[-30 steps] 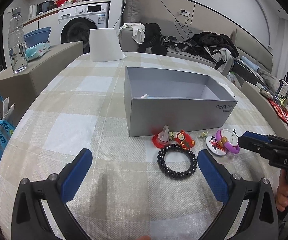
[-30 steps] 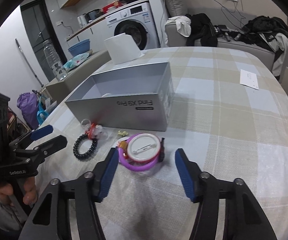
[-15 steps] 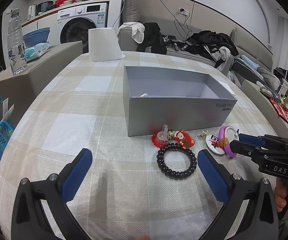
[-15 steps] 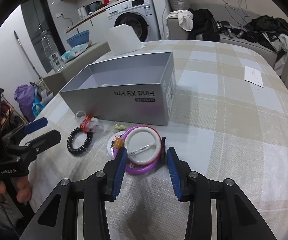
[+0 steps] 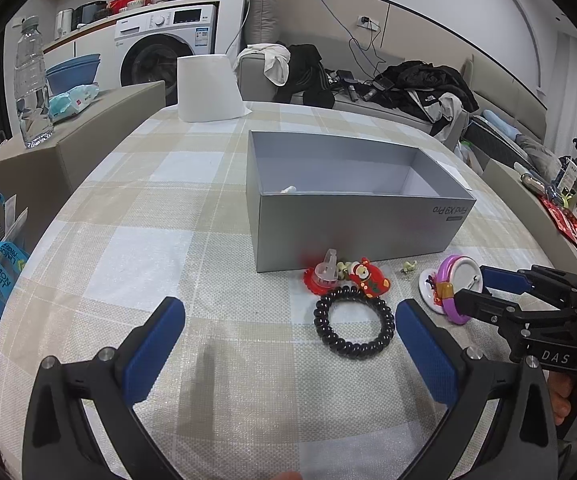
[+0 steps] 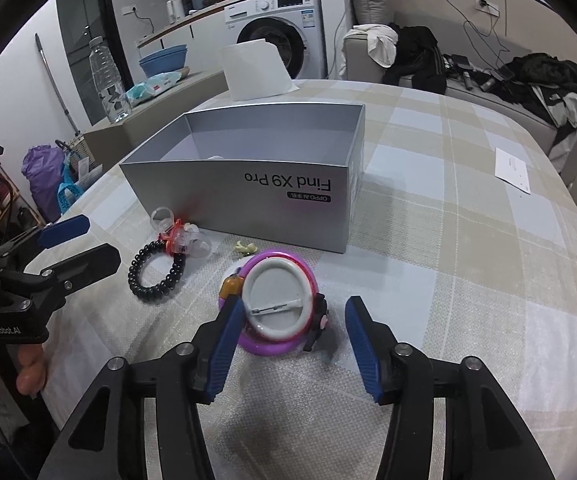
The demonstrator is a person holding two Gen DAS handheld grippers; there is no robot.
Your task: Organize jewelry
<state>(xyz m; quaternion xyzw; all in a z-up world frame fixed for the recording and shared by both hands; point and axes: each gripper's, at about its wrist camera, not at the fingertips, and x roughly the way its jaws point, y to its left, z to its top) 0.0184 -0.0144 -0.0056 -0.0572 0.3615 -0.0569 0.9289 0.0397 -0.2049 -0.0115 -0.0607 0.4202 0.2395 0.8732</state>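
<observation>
I have the right hand-held gripper (image 6: 292, 344) set low over the checked cloth of the counter (image 6: 468, 280), pointing toward the open grey cardboard box (image 6: 248, 188). Its jaws are opening at this moment, standing about half apart. Between them lies the round white pin-back badge (image 6: 278, 296), face down, with the purple plastic bangle (image 6: 272, 346) beneath and around it. The left blue pad (image 6: 224, 344) sits against the left edge of that pair; the right pad stands clear of it with a visible gap. I judge nothing gripped.

The badge and bangle lie straight ahead of this gripper, just short of the box's near wall, so the line from jaws to item to box runs almost directly forward. Being round, the pair offers no long axis to align with; only centring matters, and at present it sits left of centre.

My left hand-held gripper (image 5: 288, 360) hangs wide open and empty, with the black beaded coil bracelet (image 5: 354, 322) lying ahead, near its right pad. The right gripper is plainly the nearer to the badge; the left is nearer the bracelet and the red cartoon charm (image 5: 368, 282) beside the box.
</observation>
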